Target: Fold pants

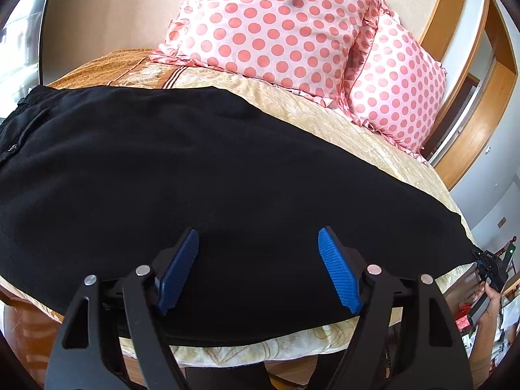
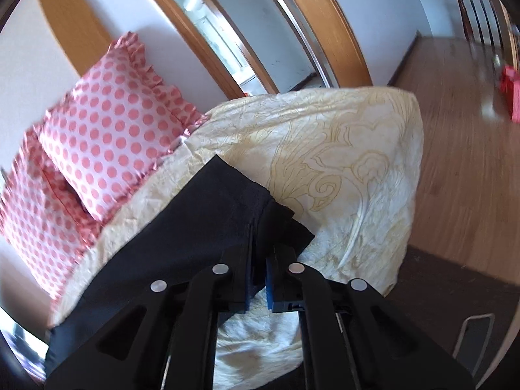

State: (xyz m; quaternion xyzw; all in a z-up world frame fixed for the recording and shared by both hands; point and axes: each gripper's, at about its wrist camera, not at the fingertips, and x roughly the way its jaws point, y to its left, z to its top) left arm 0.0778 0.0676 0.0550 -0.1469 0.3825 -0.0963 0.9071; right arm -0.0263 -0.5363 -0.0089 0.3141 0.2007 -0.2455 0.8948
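Black pants [image 1: 195,169] lie spread across a bed with a cream patterned cover [image 1: 341,113]. The waistband and a pocket are at the far left in the left wrist view. My left gripper [image 1: 258,243] is open and empty, its blue pads [image 1: 338,273] hovering over the near edge of the pants. My right gripper [image 2: 259,269] is shut on the leg end of the pants [image 2: 208,221], pinching the hem near the bed's corner. It also shows small at the far right in the left wrist view [image 1: 490,263].
Two pink polka-dot pillows [image 1: 279,29] lean against the wall at the head of the bed. The bed's corner [image 2: 390,162] drops to a wooden floor [image 2: 461,130]. A wooden door frame [image 2: 325,26] stands behind. A red object [image 2: 512,91] sits on the floor.
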